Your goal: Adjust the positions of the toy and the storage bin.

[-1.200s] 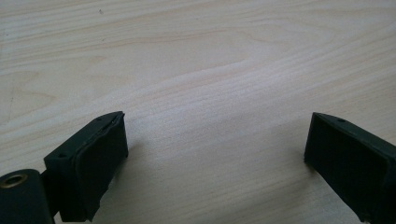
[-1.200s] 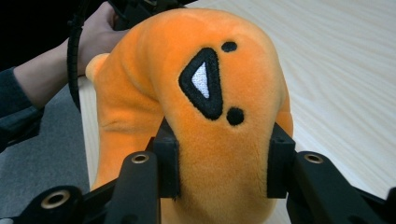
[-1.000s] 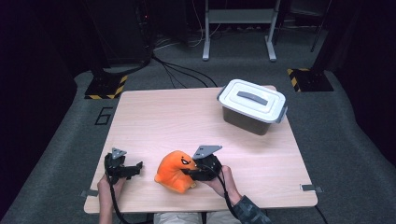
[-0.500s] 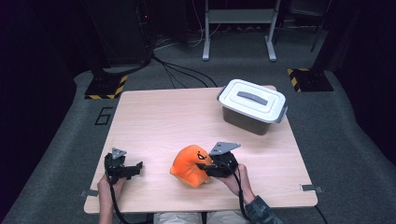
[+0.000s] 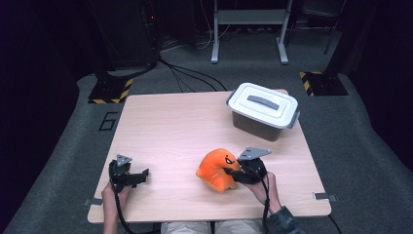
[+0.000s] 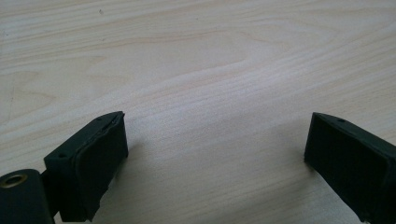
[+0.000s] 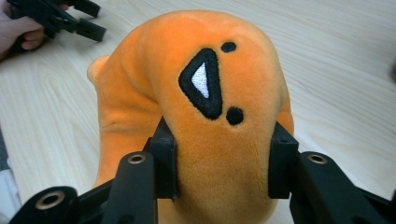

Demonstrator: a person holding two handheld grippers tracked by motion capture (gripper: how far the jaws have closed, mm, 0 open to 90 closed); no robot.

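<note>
Your right gripper (image 5: 237, 174) pinches the plush (image 5: 215, 168); lidded bin (image 5: 263, 111) far right; left gripper (image 5: 138, 176) spread, on bare table (image 5: 175, 126)

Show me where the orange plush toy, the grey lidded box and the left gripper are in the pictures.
orange plush toy (image 7: 205, 88), right gripper view, on its embroidered black and white mark.
grey lidded box (image 5: 263, 102), high view, on the handle of its lid.
left gripper (image 5: 142, 174), high view, between its open jaw tips.
</note>
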